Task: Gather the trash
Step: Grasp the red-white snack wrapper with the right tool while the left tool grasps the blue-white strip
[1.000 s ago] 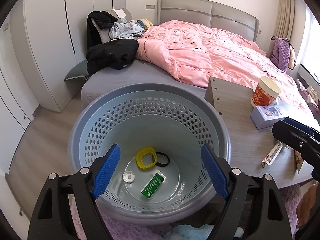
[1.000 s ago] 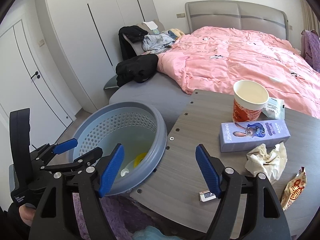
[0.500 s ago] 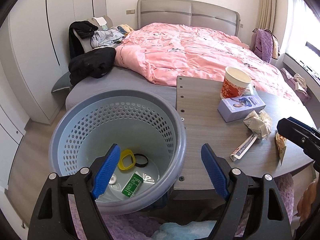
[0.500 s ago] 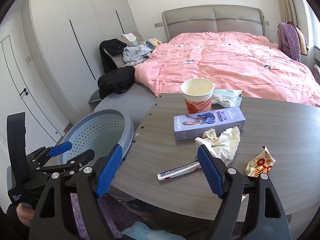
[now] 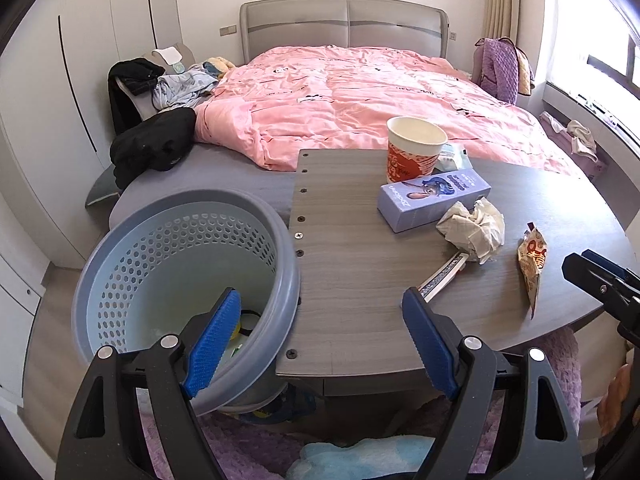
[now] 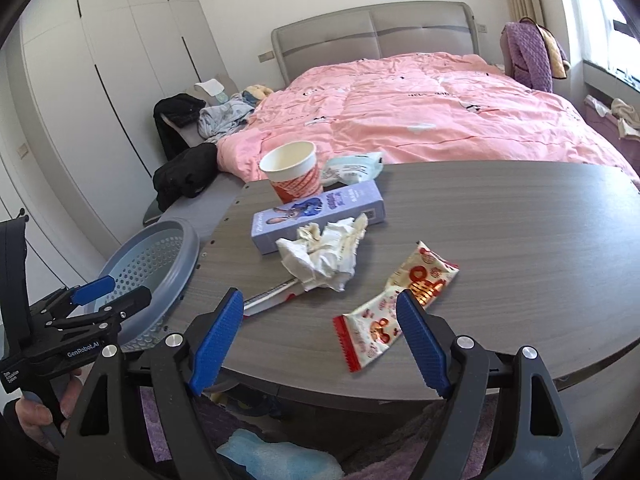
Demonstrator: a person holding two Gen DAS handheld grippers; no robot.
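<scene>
A blue perforated bin (image 5: 132, 256) stands left of the grey table (image 5: 360, 264), with small trash inside. On the table lie a paper cup (image 5: 414, 152), a purple box (image 5: 432, 196), a crumpled tissue (image 5: 472, 226), a flat white wrapper stick (image 5: 442, 274) and a red-white snack wrapper (image 5: 530, 266). My left gripper (image 5: 322, 344) is open and empty over the table's front left edge. My right gripper (image 6: 320, 336) is open and empty, just before the snack wrapper (image 6: 400, 300). The tissue (image 6: 324, 252) lies beyond it.
A bed with a pink quilt (image 5: 360, 96) lies behind the table. Dark clothes (image 5: 152, 144) sit at its left side. White wardrobes (image 5: 48, 92) line the left wall. A purple rug (image 5: 248, 448) covers the floor below. A wipes packet (image 6: 352, 168) lies behind the cup.
Both grippers have swung right, away from over the bin and toward the table. The right gripper now faces the snack wrapper. Both stay open.
</scene>
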